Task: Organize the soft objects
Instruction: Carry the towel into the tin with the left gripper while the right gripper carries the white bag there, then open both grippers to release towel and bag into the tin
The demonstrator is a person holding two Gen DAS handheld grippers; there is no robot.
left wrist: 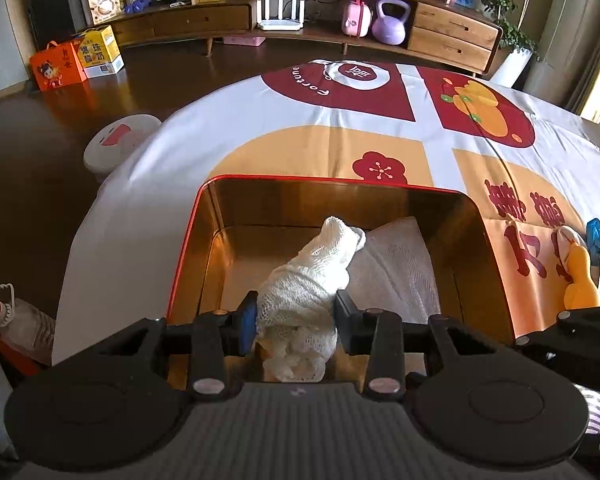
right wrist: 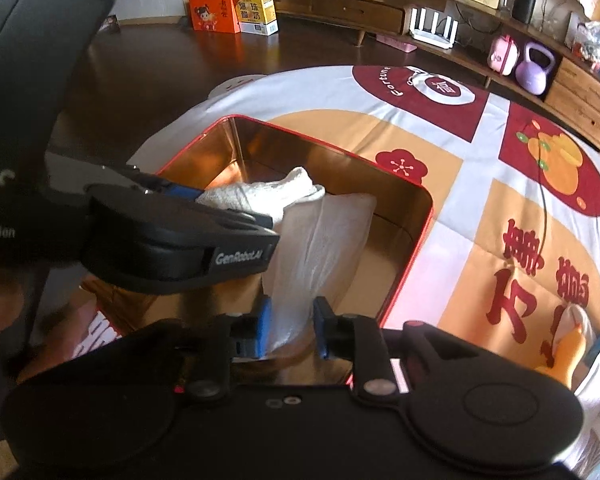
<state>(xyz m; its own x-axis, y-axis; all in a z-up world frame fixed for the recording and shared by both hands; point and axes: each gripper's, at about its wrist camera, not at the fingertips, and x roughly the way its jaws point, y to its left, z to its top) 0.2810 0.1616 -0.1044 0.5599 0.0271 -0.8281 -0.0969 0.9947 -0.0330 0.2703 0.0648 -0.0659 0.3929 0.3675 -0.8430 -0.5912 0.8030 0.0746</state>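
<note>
Left wrist view first: the left claw (left wrist: 296, 322) is pinching a rolled white mesh-knit cloth (left wrist: 312, 276), blue pads pressed into its sides, the roll poking forward over the open red-rimmed, gold-lined metal tin (left wrist: 204, 240). It hangs inside the tin's mouth, probably so it can go down in the bare left half. Beside it, on the right of the tin, leans a flat white textured cloth pack (left wrist: 400, 264), touching the roll's tip. The tin sits on the tabletop under a red, orange and white printed cloth (left wrist: 300, 128). A yellow plush toy (left wrist: 580, 280) lies on that cloth well right of the tin, likely awaiting its turn.

Over to the right wrist view: the right claw (right wrist: 292, 326) grips the near end of the white pack (right wrist: 324, 236), holding it propped on edge, which I judge keeps room free alongside. The left claw (right wrist: 236, 208) reaches in from the left, the mesh roll (right wrist: 268, 192) resting against the pack's top. The tin's rim (right wrist: 416, 248) frames both.
</note>
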